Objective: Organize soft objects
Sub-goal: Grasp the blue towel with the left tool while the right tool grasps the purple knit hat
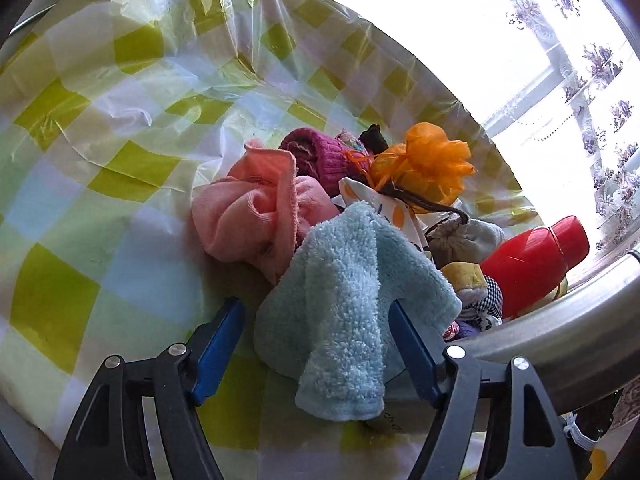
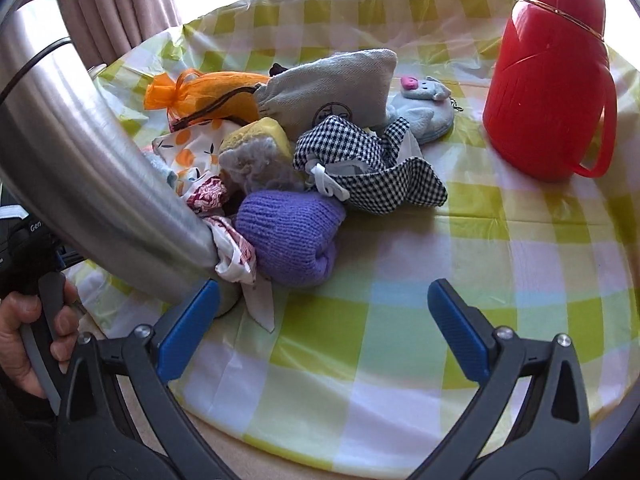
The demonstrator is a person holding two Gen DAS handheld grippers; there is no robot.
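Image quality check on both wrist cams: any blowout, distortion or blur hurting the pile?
Left wrist: window blown out to white, backlighting the table; blue towel between the open left gripper fingers stays sharp. Right wrist: top edge overexposed too, red jug bent by fisheye, metal tube blocks the left of the pile; purple knit roll well lit, right gripper open.

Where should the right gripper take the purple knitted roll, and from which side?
Grip the purple knitted roll across its rounded middle, coming from the open tablecloth side. The right gripper is open there, while other fabrics crowd its far side.
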